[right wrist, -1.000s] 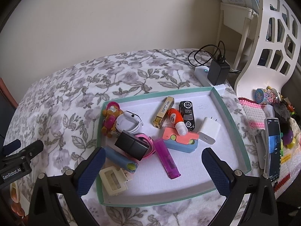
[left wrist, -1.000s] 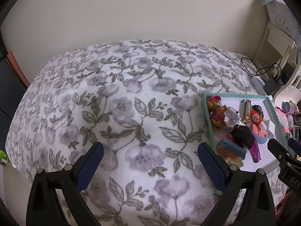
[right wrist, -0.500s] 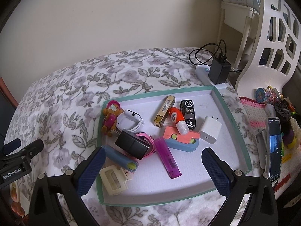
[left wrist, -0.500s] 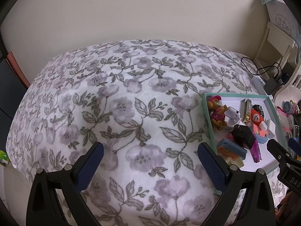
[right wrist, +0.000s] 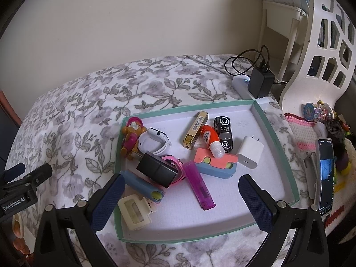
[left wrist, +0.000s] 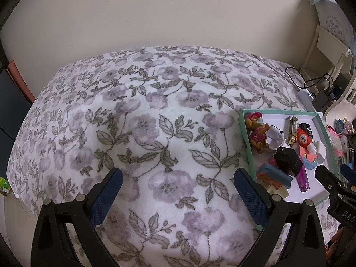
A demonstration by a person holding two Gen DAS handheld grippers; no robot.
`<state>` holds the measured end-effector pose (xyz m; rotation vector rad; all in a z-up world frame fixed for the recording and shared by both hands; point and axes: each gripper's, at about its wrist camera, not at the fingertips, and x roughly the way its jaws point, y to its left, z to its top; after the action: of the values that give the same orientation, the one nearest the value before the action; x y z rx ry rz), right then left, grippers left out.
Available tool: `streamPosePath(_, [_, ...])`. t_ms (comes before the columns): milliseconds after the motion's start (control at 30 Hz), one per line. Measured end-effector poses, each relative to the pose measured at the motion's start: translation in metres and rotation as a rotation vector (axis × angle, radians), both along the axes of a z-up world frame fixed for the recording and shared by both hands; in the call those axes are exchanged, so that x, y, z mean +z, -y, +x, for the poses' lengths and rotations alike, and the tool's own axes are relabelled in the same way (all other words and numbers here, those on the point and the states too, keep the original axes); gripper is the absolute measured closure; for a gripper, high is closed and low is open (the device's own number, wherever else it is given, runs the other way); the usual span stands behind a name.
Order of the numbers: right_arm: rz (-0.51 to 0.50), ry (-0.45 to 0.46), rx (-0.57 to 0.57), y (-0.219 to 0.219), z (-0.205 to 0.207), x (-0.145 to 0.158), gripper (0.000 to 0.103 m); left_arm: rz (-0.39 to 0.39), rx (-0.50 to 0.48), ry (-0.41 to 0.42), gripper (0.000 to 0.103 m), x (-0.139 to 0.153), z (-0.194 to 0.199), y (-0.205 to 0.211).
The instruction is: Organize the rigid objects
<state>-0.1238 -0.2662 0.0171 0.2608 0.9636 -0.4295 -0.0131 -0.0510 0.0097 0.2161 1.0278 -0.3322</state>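
A bed covered by a white blanket [left wrist: 155, 115] printed with purple flowers and grey leaves stands against a plain cream wall [left wrist: 155, 15]. Right of the bed stands a white shelf [right wrist: 280, 22] and a white cut-out panel [right wrist: 322, 44]. Soft daylight, even.

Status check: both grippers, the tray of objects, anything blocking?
Left gripper open, empty, over the floral blanket. Right gripper open, empty, above the tray. Objects piled inside; black charger lies on pink watch. No obstruction.
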Motion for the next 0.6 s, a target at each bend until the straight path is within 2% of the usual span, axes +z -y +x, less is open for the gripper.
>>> streamPosePath(600, [0.003, -0.003, 0.001, -0.0008, 0.0009, -0.0005, 0.0, -0.01, 0.004, 0.019, 0.003, 0.0042, -0.0013, -0.0004])
